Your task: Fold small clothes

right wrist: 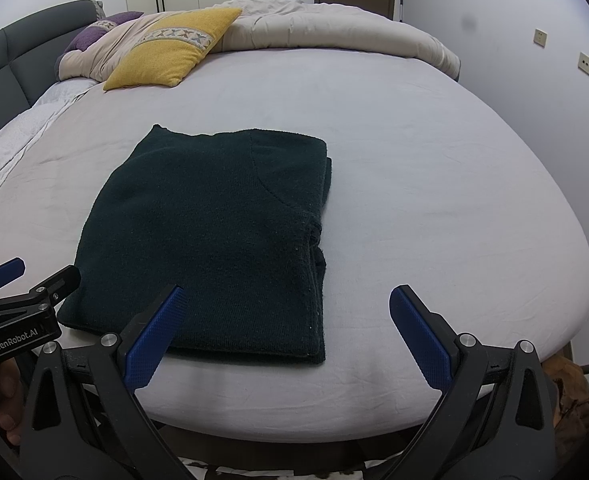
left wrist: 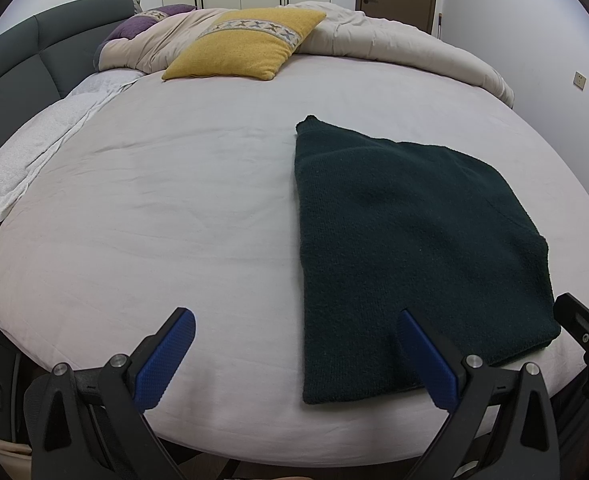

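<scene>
The dark green knit garment (right wrist: 206, 236) lay on the bed (right wrist: 434, 184), close to the near edge and somewhat toward its left half as my right camera saw it. It was already a compact rectangle: several layers showed stacked along its right side, and the outline was tidy except for one small corner poking out at the far left. I judged the folding of this piece largely done; at most one more fold in half, or a smoothing of that far corner, seemed left. I could see no other small clothes waiting on the sheet, so I could not tell whether more work remained.

My left gripper (left wrist: 298, 354) hung over the near edge of the bed, its jaws spread wide and holding nothing; the right-hand finger overlapped the garment's near left part in the view, though I could not tell if it touched the cloth. My right gripper (right wrist: 284, 328) was likewise wide apart and empty, straddling the garment's near right corner.

At the far edge lay a yellow cushion (right wrist: 170, 52) and a bunched duvet (right wrist: 334, 28), well apart from the garment.
</scene>
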Demonstrator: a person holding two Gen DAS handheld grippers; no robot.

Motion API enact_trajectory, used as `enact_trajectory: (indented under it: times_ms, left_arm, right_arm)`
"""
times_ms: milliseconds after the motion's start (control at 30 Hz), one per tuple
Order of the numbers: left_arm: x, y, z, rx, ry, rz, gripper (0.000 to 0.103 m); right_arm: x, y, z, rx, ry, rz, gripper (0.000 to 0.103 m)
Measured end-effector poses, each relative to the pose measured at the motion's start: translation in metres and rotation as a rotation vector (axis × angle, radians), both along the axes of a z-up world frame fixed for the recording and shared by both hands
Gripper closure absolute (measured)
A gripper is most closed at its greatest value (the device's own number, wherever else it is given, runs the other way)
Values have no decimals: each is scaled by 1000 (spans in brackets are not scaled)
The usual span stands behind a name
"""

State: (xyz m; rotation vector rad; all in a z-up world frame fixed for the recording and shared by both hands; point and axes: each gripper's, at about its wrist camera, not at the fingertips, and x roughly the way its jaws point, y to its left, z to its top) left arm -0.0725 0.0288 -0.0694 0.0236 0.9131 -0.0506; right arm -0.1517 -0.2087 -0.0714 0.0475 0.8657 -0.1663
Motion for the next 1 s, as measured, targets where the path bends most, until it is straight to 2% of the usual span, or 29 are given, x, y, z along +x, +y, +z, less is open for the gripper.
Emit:
enact_trajectory:
  times_ms: [1000]
  left_arm:
    - [-2,1,-2,12,-10,-13,0]
  right_arm:
    - [-4,9,-1,7,6,-1,0]
